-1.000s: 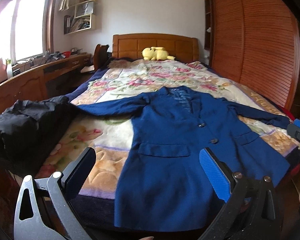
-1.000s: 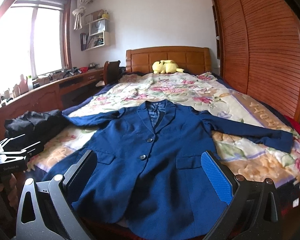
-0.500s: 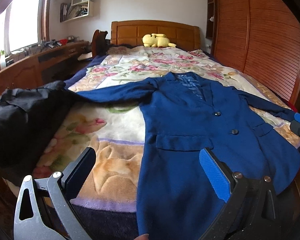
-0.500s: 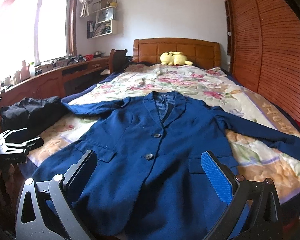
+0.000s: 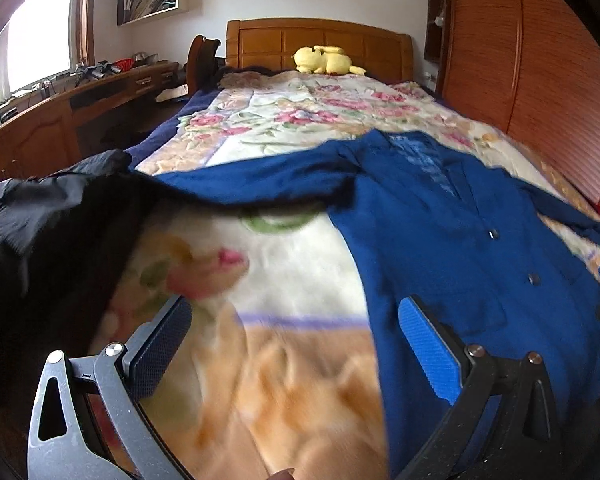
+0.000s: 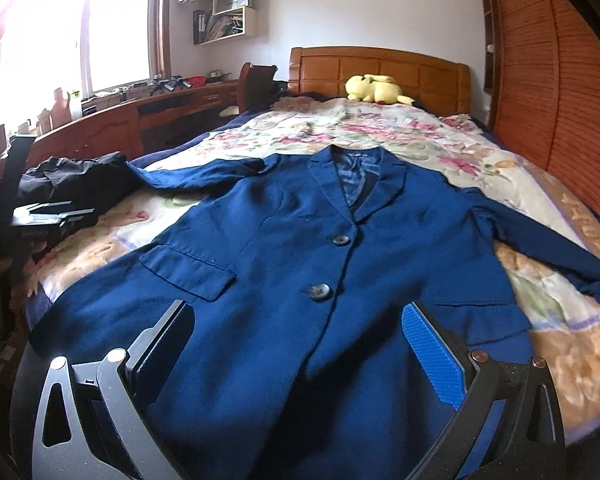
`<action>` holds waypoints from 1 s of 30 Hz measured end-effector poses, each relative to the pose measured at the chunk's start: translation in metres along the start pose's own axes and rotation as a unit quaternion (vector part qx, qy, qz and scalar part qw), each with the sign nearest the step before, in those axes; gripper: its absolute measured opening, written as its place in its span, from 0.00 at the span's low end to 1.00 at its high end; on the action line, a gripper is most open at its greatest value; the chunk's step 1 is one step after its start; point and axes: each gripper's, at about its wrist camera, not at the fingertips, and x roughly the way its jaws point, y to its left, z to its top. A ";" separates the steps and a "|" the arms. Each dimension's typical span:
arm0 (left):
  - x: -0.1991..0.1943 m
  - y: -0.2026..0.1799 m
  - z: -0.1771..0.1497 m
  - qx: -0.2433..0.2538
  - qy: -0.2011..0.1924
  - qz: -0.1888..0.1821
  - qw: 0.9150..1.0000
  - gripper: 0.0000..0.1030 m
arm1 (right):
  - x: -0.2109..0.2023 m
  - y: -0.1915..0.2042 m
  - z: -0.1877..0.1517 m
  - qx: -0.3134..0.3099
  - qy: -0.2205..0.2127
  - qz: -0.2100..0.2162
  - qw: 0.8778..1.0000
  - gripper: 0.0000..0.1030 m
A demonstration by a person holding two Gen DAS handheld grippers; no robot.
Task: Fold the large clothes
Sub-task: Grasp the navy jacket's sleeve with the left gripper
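A navy blue blazer (image 6: 340, 264) lies flat and face up on the floral bedspread (image 6: 380, 132), buttoned, both sleeves spread out. It also shows in the left wrist view (image 5: 460, 240). My right gripper (image 6: 296, 344) is open and empty, low over the blazer's lower front. My left gripper (image 5: 292, 344) is open and empty, over the bedspread (image 5: 284, 272) just left of the blazer's left hem. The left gripper also shows at the left edge of the right wrist view (image 6: 40, 220).
A black garment (image 5: 48, 216) is heaped at the bed's left edge, touching the blazer's left sleeve cuff. A yellow plush toy (image 6: 376, 88) lies by the wooden headboard. A wooden desk (image 6: 112, 120) runs along the left; a slatted wardrobe (image 6: 560, 100) stands right.
Both grippers have moved forward and lower toward the bed. The left one has shifted left, off the blazer's hem and over the bedspread. Both stay open.
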 end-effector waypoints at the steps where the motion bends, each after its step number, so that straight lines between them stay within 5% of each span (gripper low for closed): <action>1: 0.006 0.006 0.004 -0.004 0.002 -0.004 1.000 1.00 | 0.003 -0.001 0.003 0.000 0.000 0.003 1.000 1.00; 6: 0.035 0.024 0.030 -0.004 0.016 -0.013 1.000 1.00 | 0.010 0.000 0.012 -0.002 -0.008 0.011 1.000 1.00; 15: 0.092 0.048 0.063 0.011 0.033 0.029 0.999 0.99 | 0.026 0.013 0.023 -0.025 -0.011 0.018 0.999 1.00; 24: 0.133 0.092 0.087 -0.056 0.060 0.033 0.996 0.94 | 0.042 0.024 0.024 -0.046 0.009 0.024 0.999 1.00; 30: 0.170 0.111 0.093 -0.117 0.101 0.032 0.988 0.73 | 0.046 0.030 0.033 -0.058 0.003 0.026 0.998 1.00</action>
